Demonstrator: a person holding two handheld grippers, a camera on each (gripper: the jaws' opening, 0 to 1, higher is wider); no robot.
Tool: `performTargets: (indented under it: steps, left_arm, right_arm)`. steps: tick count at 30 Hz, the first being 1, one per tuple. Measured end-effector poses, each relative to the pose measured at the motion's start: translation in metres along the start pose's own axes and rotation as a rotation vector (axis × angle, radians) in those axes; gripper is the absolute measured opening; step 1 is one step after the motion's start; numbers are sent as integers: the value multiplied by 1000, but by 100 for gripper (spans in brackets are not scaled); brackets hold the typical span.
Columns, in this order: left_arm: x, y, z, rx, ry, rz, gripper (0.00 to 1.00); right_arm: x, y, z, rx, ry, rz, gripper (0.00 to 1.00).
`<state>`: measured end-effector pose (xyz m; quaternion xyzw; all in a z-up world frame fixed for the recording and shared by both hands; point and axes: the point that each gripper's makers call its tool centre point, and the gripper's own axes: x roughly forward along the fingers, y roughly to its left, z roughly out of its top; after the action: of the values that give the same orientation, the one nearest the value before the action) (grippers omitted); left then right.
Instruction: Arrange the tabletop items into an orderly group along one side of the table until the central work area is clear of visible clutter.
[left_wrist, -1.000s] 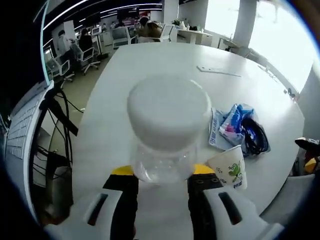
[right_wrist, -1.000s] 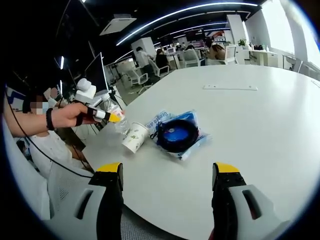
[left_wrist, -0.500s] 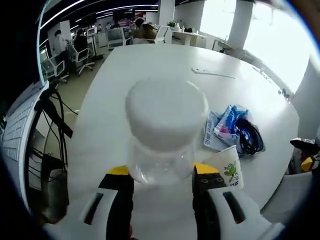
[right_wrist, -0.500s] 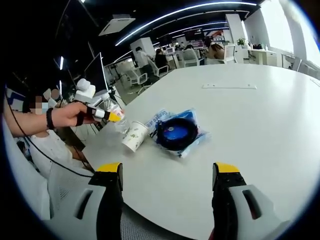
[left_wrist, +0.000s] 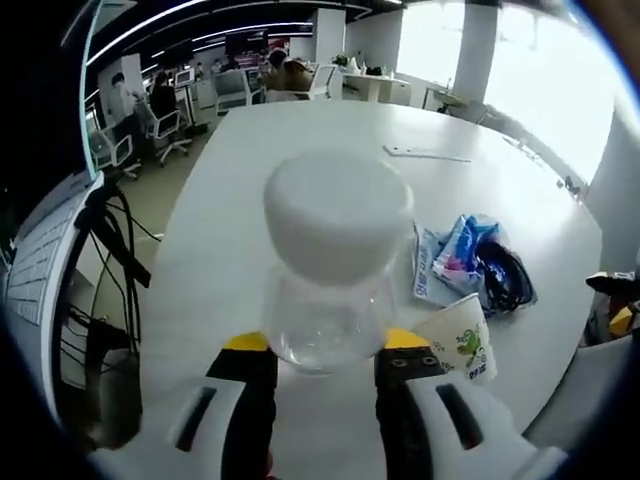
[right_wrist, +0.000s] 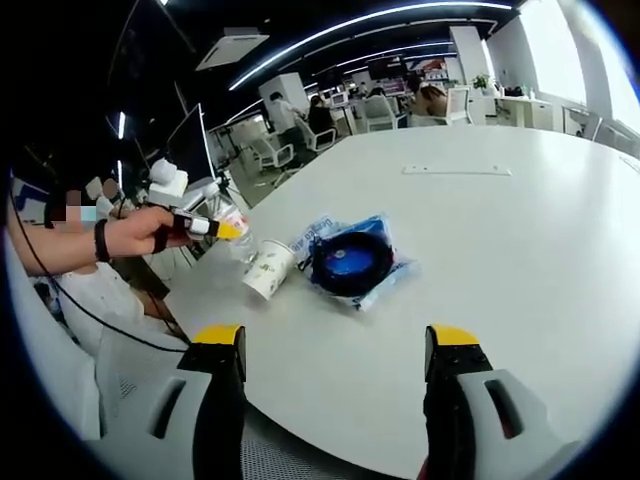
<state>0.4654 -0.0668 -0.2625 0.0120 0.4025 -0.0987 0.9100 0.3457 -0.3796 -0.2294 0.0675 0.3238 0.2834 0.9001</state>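
Between the yellow-tipped jaws of the left gripper sits a clear plastic bottle, pinched at its body with its white cap pointing away from the camera over the white table. Just right of the bottle, in the left gripper view, a paper cup with a green print lies near the table's edge, and beyond it rests a blue plastic bag with a coiled black cable on it. Far up the table a flat pale strip lies alone, well apart from the rest.

Over in the right gripper view, the right gripper hangs above the near edge of the table, jaws spread wide with nothing between them. Ahead of it the cup lies on its side, touching or just beside the blue bag and its cable coil. At the left, a person's hand holds the left gripper out to the table edge, the bottle at its tips right next to the cup. Office chairs and desks stand in the background.
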Motion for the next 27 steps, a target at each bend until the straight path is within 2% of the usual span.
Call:
performTargets:
  steps: [11,27]
  left_arm:
    - [14,3,16,-43,-12,45,37]
    - [35,3,37,-39,-12,43,37]
  right_arm:
    - [-2,-6,-3,-3,14,0,72]
    - [-5,-13,-9,12,30,-1,72]
